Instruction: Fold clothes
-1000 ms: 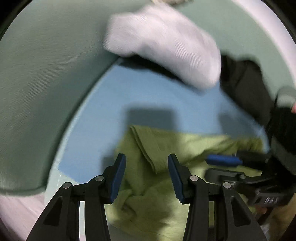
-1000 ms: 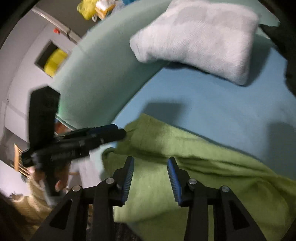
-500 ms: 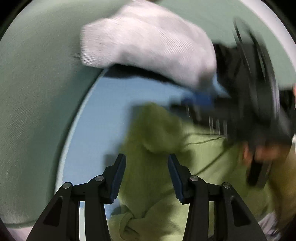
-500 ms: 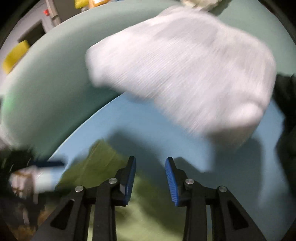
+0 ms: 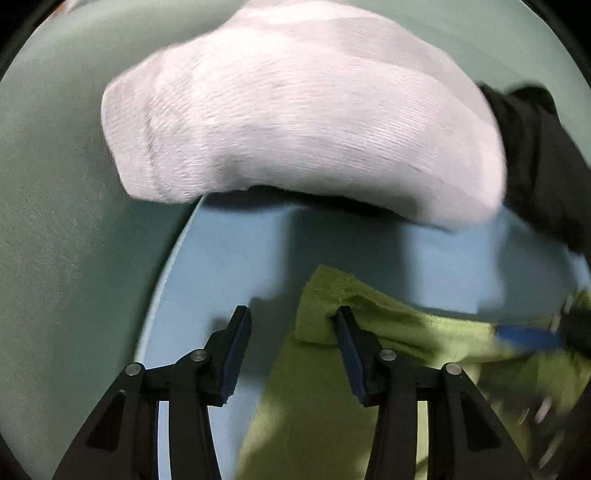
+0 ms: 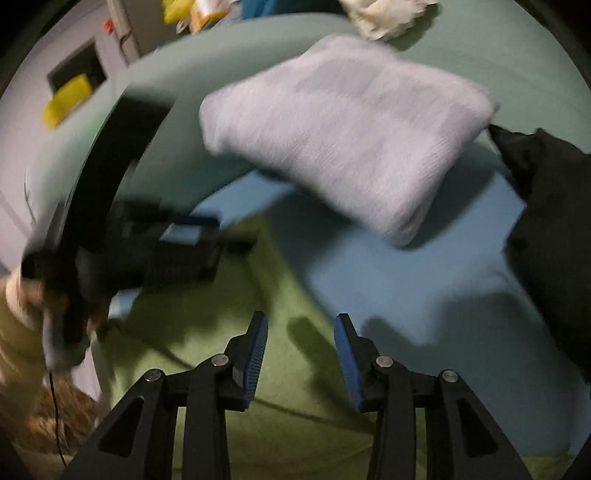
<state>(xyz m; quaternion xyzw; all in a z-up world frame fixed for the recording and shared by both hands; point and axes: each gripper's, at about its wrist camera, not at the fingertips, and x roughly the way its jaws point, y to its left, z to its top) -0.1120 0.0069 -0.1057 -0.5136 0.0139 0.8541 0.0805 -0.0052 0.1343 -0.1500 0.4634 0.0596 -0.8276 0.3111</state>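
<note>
Left wrist view: my left gripper (image 5: pixel 291 328) pointed steeply down at the blue mat (image 5: pixel 229 258). Its jaws stood apart, with nothing pressed between the pads. The green garment (image 5: pixel 332 398) lay on the mat, spreading from the centre toward the lower right. One folded corner of it reached the inner face of the right-hand finger (image 5: pixel 351 354), while the left-hand finger hung over bare mat. Whether that finger actually touched the cloth I could not tell.

Beyond the mat, a folded white garment (image 5: pixel 303 110) rested partly on the mat's far edge and partly on the pale green surface (image 5: pixel 55 184) around it. A black garment (image 5: pixel 539 158) lay just beside the white one, at the right. At the right edge, a blurred blue pad showed over the green cloth; it belonged to my other gripper.

Right wrist view: my right gripper (image 6: pixel 301 332) hovered above the green garment (image 6: pixel 221 350), near the cloth's boundary with the blue mat (image 6: pixel 424 280). Its jaws were opening, and no fabric sat between the pads. The left gripper (image 6: pixel 192 230) appeared blurred at the left, above the garment's far corner. The white garment (image 6: pixel 343 136) and the black garment (image 6: pixel 546 206) lay behind. A crumpled cream cloth (image 6: pixel 384 14) sat at the top, on the pale green surface (image 6: pixel 192 110).
</note>
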